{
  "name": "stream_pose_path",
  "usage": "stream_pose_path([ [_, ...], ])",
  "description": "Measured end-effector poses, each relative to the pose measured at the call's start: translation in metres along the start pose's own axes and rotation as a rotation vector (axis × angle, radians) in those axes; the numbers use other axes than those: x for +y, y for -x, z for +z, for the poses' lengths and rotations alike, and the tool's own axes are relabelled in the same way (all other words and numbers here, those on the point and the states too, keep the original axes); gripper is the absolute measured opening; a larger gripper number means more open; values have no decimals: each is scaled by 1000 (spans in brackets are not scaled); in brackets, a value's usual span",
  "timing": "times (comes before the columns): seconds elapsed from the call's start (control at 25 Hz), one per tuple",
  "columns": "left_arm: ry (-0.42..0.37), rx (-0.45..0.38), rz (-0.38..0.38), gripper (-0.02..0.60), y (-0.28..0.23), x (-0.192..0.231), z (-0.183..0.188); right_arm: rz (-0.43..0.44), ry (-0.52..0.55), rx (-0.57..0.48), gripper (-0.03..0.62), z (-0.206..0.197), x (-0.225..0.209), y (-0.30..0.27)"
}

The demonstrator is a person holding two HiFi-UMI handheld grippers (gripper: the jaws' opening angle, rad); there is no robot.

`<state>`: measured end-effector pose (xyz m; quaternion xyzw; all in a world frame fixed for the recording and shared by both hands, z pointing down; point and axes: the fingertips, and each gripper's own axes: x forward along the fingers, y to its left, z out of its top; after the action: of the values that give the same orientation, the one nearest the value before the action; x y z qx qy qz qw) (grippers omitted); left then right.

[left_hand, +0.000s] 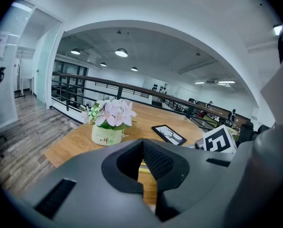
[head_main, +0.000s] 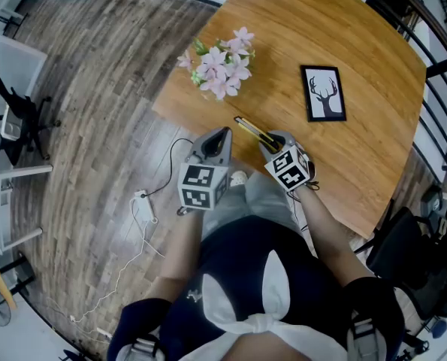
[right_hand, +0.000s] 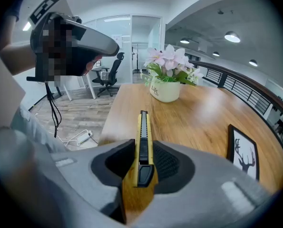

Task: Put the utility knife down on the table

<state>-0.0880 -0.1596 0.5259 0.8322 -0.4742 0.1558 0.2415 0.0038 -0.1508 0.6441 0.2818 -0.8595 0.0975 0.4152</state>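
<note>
**Knife** (right_hand: 142, 122): yellow body with a black slider rail on top. It is clenched edge-up in the jaws of the right gripper (head_main: 270, 141). The pads press its two flat sides near the butt end. Most of its length sticks out in front, pointing to about 10 o'clock in the head view. It hangs over the near edge of the surface (head_main: 358, 59), low above the wood. No view shows whether it touches.

**Left gripper** (head_main: 222, 134): jaws closed tip to tip, nothing between them. It sits at 9 o'clock of the right gripper, just beside it, with its tips at the surface's near edge.

**Other items:**
- The flowers (head_main: 221, 65), in a white pot, are at 11 o'clock of the knife tip and apart from it.
- The frame (head_main: 324, 93), with a deer print, lies flat at 1 o'clock of the right gripper.
- There is bare wood between these two and under the knife.

**Handling (judged):**
- The knife looks like a light, stiff tool with no flex.
- Its sides are smooth, so it could slide in the pads if tipped steeply nose-down.
- I cannot tell whether the blade is out, so treat the tip as sharp.
- The hold at the butt leaves a long lever forward, so the tip would likely touch first.
- On its narrow edge it will probably fall onto a flat side once let go. Lower it until it rests, then release.
- The best hold is on the flat sides, clear of the slider.
</note>
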Motion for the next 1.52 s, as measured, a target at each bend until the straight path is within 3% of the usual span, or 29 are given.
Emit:
stream_pose_path([
  [1.16,-4,-7,-2,17,2,2,2,20,12,49,117,-24,10,-18],
  [1.52,0,-13,-13,17,6,1,2,10,13,90,148,-27,8,-21],
])
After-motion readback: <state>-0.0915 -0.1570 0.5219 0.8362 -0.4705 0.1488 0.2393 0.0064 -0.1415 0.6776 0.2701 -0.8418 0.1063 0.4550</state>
